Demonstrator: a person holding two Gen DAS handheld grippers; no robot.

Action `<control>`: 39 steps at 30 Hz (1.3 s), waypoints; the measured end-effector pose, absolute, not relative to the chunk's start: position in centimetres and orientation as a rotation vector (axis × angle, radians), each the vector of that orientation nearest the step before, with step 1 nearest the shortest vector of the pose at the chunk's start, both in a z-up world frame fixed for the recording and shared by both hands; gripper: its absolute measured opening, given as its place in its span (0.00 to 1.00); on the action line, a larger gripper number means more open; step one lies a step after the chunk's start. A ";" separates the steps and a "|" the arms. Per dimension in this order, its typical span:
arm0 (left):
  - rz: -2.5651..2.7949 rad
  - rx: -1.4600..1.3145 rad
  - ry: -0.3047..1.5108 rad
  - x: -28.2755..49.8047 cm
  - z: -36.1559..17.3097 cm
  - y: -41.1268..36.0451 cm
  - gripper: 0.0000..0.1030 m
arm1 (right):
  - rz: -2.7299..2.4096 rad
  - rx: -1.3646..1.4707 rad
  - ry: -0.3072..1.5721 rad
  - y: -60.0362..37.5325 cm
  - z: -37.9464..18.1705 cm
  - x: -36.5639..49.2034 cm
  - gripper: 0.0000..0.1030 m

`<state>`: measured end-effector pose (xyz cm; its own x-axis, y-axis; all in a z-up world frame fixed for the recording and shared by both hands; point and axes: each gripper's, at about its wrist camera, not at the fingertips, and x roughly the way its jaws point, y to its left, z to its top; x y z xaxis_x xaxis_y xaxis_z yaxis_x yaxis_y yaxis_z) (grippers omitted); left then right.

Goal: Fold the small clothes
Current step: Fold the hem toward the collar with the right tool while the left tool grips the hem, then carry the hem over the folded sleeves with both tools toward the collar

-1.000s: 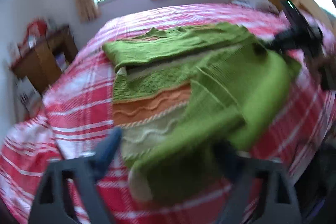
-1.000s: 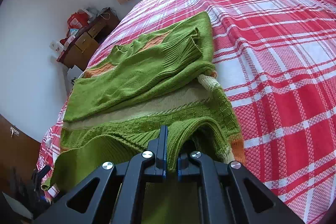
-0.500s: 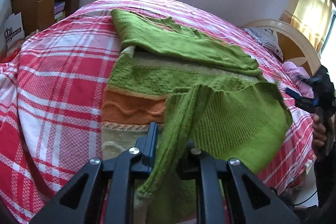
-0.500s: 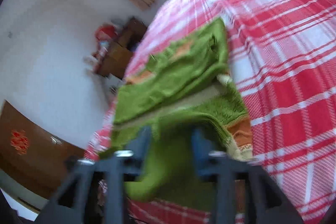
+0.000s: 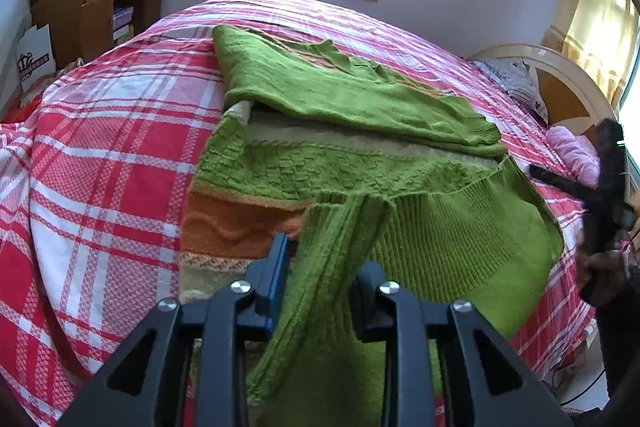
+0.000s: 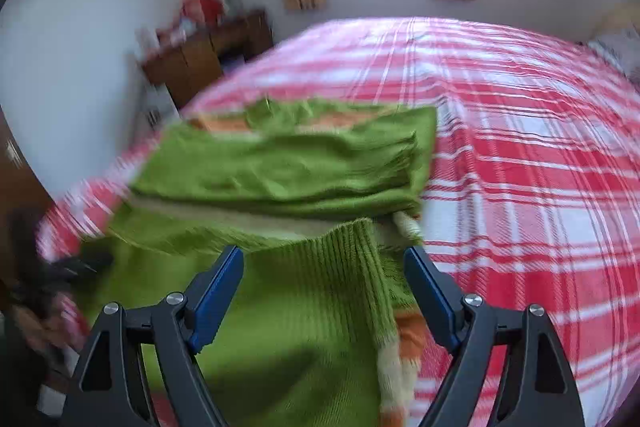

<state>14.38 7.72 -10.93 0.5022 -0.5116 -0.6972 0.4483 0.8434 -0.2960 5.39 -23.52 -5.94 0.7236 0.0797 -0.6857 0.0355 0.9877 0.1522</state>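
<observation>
Right gripper (image 6: 324, 291) jaws just opened, releasing green sweater (image 5: 360, 155) hem at bed (image 5: 120, 147) edge; left gripper (image 5: 320, 283) still pinches sleeve (image 5: 332, 267); fold half-laid.

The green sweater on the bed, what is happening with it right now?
A person with a gripper in each hand is folding the green sweater on the red plaid bed. One sleeve already lies folded across the body. The left gripper has a bunched strip of the knit between its fingers; its jaws have just been opening a little. The right gripper has just been opening, and its pads stand wide apart with the ribbed hem lying loose between them, so that side looks released.
</observation>
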 end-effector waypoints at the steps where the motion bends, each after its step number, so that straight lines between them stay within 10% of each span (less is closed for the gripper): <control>1: -0.577 -0.080 0.868 14.3 -10.9 7.8 0.24 | 0.010 0.130 0.803 -23.1 -7.1 6.2 0.77; 5: -0.555 -0.070 0.856 14.1 -11.0 8.0 0.08 | -0.044 0.082 0.829 -22.5 -9.4 6.8 0.27; 8: -0.532 -0.103 0.859 14.0 -10.9 8.2 0.07 | -0.064 0.098 0.804 -22.4 -8.8 5.4 0.09; 39: -0.334 -0.156 0.675 23.6 -3.9 5.4 0.05 | -0.257 0.098 0.544 -23.8 0.3 8.9 0.06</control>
<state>23.63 5.38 -3.92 0.7301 -0.3524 -0.5855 0.2521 0.9352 -0.2485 8.92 -23.82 0.35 0.8248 -0.2153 -0.5229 0.2671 0.9634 0.0246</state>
